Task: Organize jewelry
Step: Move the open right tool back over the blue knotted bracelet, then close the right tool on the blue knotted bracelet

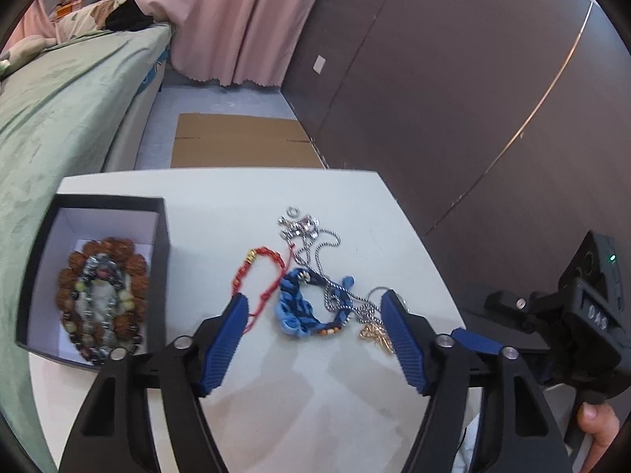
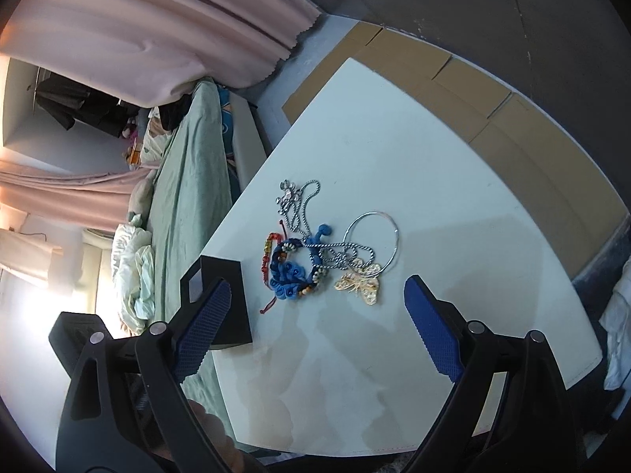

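While both are hovering spread and empty, the left gripper (image 1: 313, 303) is framing the blue braided cord bracelet (image 1: 299, 307), tangled mid-bench with a silver rope chain (image 1: 327, 254). Lifting slowly should be freeing it for the black box (image 1: 163, 244) on the bench's left edge; the right gripper (image 2: 315, 295) could be pinning the chain.

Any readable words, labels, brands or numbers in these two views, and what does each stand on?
"DAS": pale letters on the black housing at the right edge of the left wrist view; the first letter could be an O.
White sticker on the dark wall: nothing legible.
Black box and the jewelry: no text visible.
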Demonstrator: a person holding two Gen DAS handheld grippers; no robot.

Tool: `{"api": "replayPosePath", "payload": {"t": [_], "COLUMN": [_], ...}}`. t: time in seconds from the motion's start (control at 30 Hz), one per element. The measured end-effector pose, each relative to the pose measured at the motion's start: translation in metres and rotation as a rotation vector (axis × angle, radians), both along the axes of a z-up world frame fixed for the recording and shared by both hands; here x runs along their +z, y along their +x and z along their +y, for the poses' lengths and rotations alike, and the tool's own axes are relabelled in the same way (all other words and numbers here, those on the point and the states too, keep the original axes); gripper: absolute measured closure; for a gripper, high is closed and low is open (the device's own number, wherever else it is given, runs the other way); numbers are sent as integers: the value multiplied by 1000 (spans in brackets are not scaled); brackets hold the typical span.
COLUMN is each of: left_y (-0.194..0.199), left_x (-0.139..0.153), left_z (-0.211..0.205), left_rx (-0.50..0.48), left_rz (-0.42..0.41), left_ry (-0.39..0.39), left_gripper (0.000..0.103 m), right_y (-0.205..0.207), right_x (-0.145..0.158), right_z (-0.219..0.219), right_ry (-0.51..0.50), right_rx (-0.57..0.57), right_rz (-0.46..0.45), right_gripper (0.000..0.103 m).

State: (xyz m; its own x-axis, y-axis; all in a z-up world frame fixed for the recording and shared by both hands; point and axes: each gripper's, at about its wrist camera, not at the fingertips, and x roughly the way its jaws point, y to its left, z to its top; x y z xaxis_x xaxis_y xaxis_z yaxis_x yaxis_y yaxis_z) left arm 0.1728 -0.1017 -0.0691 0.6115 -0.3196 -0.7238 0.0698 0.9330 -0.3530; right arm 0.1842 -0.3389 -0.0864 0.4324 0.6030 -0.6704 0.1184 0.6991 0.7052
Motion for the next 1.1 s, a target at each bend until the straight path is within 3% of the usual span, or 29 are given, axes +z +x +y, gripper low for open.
{"api": "replayPosePath", "payload": {"t": [0.2, 0.4, 0.6, 0.9, 1.1], "left_y": [12, 20, 23, 21, 23], "left_x": [-24, -36, -43, -50, -54], "left_z": [-10, -18, -20, -19, -20], "left_rx": [3, 12, 39, 68, 65], "left_rz": [61, 76, 67, 66, 61], "left_ry": [-14, 5, 44, 98, 128], "left_gripper": [53, 54, 54, 54, 55], "right_y": [5, 7, 11, 26, 31], "right_x": [-11, -24, -36, -37, -31], "right_z": [-8, -7, -9, 14, 39], "right_ry": [27, 62, 39, -171, -372], "right_rx": [-13, -18, -53, -45, -12], "right_rz": [46, 94, 137, 116, 60], "right_gripper": [40, 58, 69, 74, 84]}}
